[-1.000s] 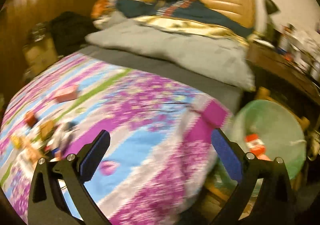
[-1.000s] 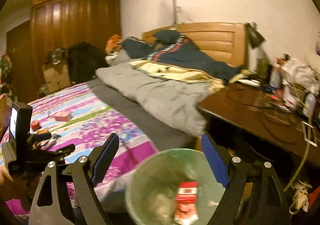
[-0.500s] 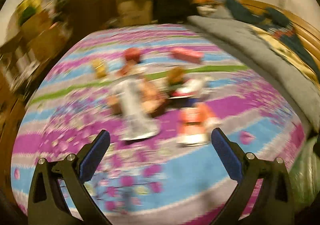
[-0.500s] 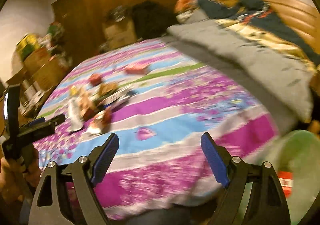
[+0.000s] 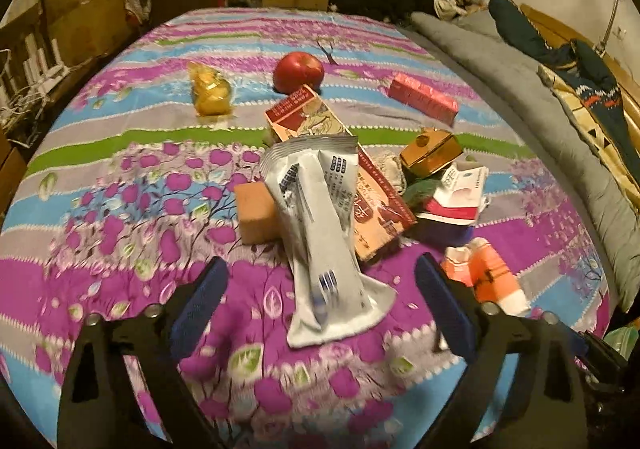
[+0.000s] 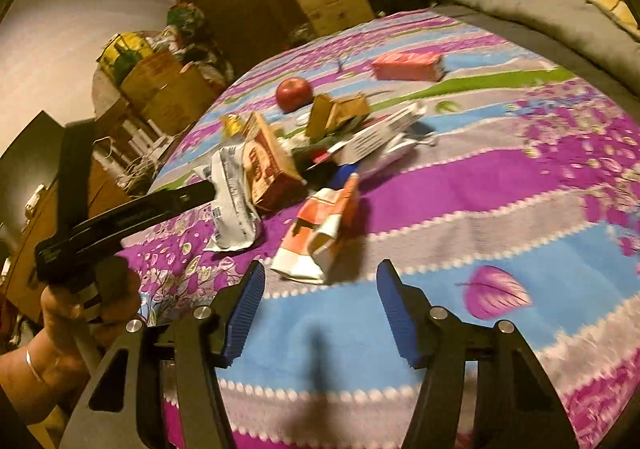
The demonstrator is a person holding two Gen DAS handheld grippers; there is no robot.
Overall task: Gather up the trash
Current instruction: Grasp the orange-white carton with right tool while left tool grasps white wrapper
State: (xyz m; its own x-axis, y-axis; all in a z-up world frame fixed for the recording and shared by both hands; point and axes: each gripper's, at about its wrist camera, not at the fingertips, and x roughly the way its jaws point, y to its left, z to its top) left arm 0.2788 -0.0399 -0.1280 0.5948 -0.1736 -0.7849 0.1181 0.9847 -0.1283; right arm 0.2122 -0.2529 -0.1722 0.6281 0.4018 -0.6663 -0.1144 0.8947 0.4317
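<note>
I look down on a flowered bedspread [image 5: 120,209] with the trash heaped mid-bed. The biggest piece, a silver pouch [image 5: 324,233], lies on a red box [image 5: 372,201]. It looks light, crinkly and slick, so I'd pinch its flat lower end. My left gripper [image 5: 320,309] stands wide and empty, its jaws just closing a little, astride that end without touching. My right gripper [image 6: 318,313] is half open, also narrowing, nothing between its jaws. Just ahead lies a crushed orange carton [image 6: 320,233]: light, soft, best taken across its folded middle. The apple [image 5: 298,71] sits behind.
</note>
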